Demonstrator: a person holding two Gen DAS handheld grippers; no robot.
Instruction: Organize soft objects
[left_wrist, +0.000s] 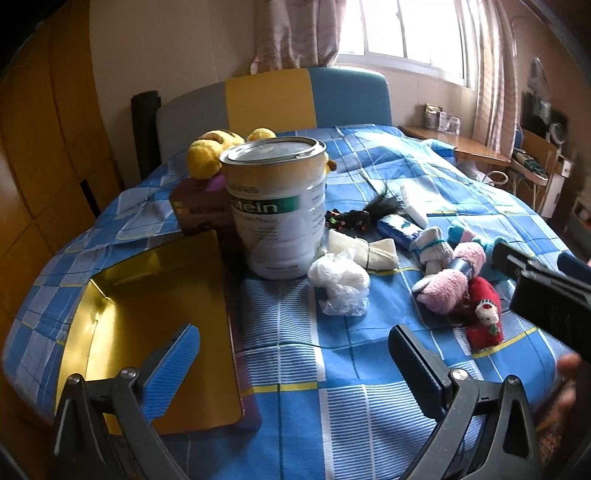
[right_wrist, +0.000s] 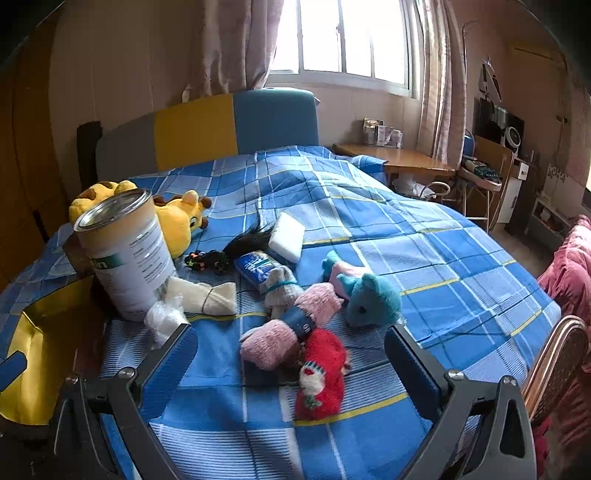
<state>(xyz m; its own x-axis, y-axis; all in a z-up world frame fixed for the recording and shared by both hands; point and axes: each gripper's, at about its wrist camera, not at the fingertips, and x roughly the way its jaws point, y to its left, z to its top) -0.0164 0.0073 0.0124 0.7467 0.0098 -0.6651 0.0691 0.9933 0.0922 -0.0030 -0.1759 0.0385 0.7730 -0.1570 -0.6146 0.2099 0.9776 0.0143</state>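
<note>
On the bed (right_wrist: 424, 236), soft things lay scattered around a tin (right_wrist: 127, 254) and a yellow-lined box (left_wrist: 147, 332). I held both grippers above the covers, and neither had anything in it: the left gripper (left_wrist: 291, 350) had its jaws spread wide, and the right gripper (right_wrist: 290, 350) was just as wide open.

From the right gripper, the red toy (right_wrist: 323, 373) sat dead ahead at 12 o'clock, just past the fingertips and roughly centred between them. Its long axis ran from 12 to 6, nearly in line with the fingers, so I judged the jaws could close across its narrow width without a wrist turn. Touching it at 11 o'clock was a pink sock roll (right_wrist: 291, 332), and the teal plush (right_wrist: 369, 299) lay near at 1 o'clock.

From the left gripper the same red toy (left_wrist: 484, 314) was off at 2 o'clock, with the plastic wad (left_wrist: 340, 284) closer at 12. The box lay at 10 o'clock, right beside the left fingers. I judged the right hand nearer the toy, the left nearer the box.
</note>
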